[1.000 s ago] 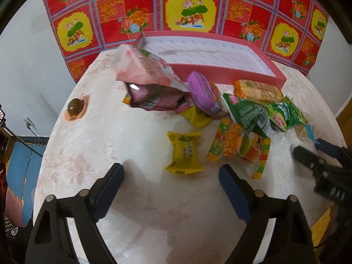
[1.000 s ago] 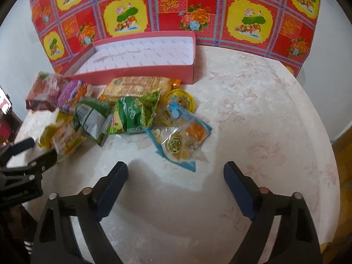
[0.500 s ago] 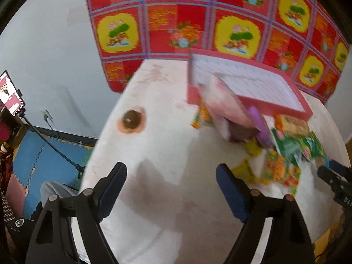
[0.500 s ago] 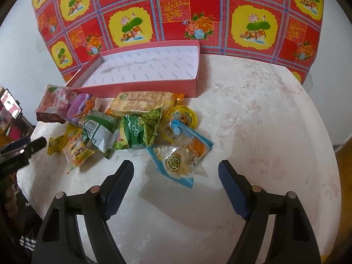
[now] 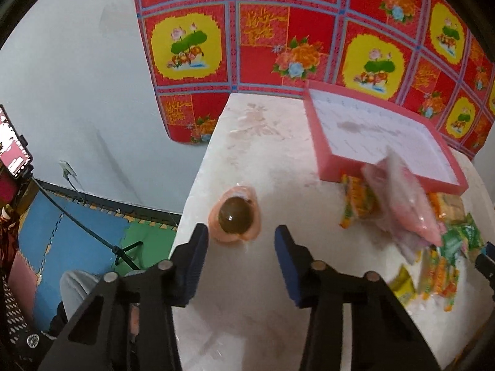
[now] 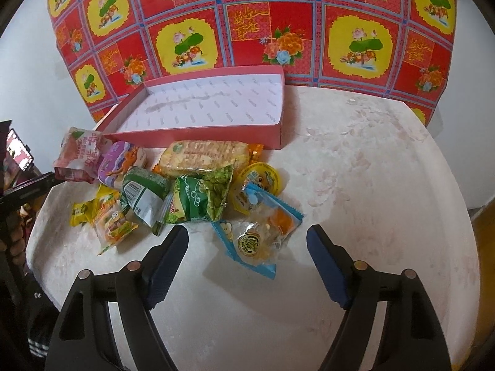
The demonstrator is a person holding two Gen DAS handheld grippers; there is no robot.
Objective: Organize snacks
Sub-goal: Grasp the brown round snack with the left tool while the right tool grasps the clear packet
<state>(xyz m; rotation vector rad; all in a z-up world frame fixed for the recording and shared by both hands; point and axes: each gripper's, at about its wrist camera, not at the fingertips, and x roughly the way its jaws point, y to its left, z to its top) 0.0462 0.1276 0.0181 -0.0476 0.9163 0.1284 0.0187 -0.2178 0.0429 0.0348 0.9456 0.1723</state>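
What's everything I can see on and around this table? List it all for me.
Pink box: one, pink walls, white lining, nothing in it, at the table's back edge.
Jelly cup: one, brown in a peach wrapper, alone near the table's left side.
Cracker pack: one, orange, just in front of the box.
Green packets: two, middle of the pile.
Pink bag: one, left end of the pile.
Purple pack: one, beside the pink bag.
Yellow cup: one, right of the green packets.
Blue-edged clear packet: one, nearest the right gripper.
Small yellow and orange packets: several, front left.
Table: one, pale marbled.
Cloth: one, red and yellow, on the wall.
Left gripper: jaws closing, nothing between them.
Right gripper: jaws open, holding nothing.
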